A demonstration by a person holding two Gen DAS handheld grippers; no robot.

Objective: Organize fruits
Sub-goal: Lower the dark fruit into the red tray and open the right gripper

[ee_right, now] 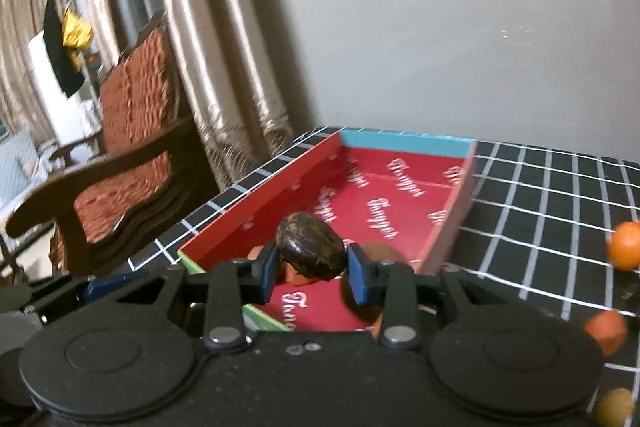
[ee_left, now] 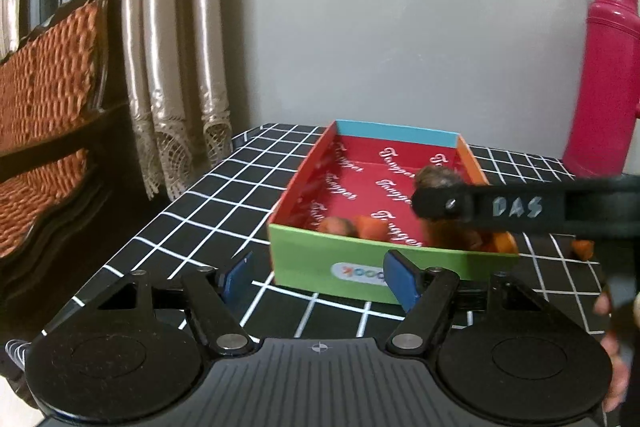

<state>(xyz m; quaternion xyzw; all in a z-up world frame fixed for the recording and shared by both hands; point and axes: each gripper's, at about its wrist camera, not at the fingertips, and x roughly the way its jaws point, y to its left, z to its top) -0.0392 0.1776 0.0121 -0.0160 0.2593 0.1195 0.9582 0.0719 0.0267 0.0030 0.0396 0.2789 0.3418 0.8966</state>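
Over the checked table, the box holds several fruits while the right gripper clamps a dark fruit above it; the left gripper stands apart, empty. Loose oranges could roll off if knocked.

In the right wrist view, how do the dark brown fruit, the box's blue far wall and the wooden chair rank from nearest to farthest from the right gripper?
1. dark brown fruit, clamped in the right gripper.
2. blue far wall, straight ahead across the box.
3. wooden chair, off the table, far left.
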